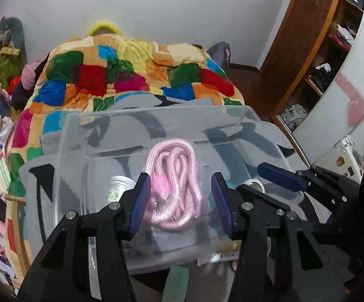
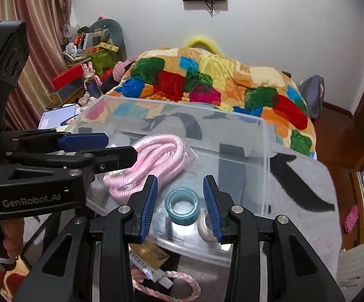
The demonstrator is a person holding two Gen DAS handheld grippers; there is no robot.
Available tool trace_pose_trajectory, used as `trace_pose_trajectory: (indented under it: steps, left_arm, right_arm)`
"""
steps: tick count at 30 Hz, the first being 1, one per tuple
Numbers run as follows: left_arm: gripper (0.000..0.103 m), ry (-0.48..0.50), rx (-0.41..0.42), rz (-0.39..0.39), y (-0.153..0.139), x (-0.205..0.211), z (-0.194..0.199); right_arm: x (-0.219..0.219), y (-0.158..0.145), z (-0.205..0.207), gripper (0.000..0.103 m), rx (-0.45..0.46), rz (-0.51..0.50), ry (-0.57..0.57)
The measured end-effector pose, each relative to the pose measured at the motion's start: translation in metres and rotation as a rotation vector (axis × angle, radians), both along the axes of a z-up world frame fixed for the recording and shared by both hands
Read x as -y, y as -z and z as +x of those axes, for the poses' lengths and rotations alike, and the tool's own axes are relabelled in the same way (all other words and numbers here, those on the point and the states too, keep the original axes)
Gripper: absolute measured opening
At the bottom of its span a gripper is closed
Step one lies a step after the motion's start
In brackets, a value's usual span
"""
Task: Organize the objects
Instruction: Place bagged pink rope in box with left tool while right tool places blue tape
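A clear plastic bin [image 1: 156, 123] [image 2: 265, 151] sits on a grey and black blanket on the bed. Inside lies a coiled pink cord in a clear bag [image 1: 174, 188] [image 2: 154, 161]. My left gripper [image 1: 180, 198] is open over the bin, its fingers either side of the cord. A small white bottle [image 1: 119, 186] lies left of it. My right gripper [image 2: 179, 203] is open over a blue tape roll [image 2: 183, 207] on the bin floor, with a white tape roll [image 2: 206, 226] beside it. The right gripper also shows in the left wrist view [image 1: 280, 176].
A colourful patchwork quilt [image 2: 207, 80] covers the bed behind the bin. A tube [image 2: 151, 271], a tan card [image 2: 154, 251] and a braided pink-white cord [image 2: 172, 292] lie in front of the bin. A cluttered side table [image 2: 81, 58] stands left; wooden shelves [image 1: 328, 58] stand right.
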State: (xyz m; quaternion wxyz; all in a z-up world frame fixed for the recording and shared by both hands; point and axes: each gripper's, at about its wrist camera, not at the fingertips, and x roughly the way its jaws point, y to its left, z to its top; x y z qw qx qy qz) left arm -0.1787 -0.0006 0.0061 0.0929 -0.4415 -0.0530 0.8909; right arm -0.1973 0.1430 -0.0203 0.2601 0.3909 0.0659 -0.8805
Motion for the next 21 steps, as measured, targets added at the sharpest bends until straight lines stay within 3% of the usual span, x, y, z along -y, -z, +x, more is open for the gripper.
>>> trace_pose_trajectory:
  steps: [5, 11, 21]
  left_arm:
    - [0.058, -0.008, -0.085, -0.062, -0.022, -0.001, 0.025]
    - [0.067, -0.024, -0.154, -0.099, -0.033, 0.004, 0.062]
    - [0.070, -0.017, -0.086, -0.136, 0.001, 0.012, 0.102]
  right_arm:
    - [-0.012, -0.018, 0.023, 0.036, -0.067, -0.007, -0.014]
    - [-0.027, -0.029, 0.049, 0.047, -0.099, -0.030, -0.028]
    - [-0.042, 0.010, 0.078, 0.054, -0.006, 0.016, -0.052]
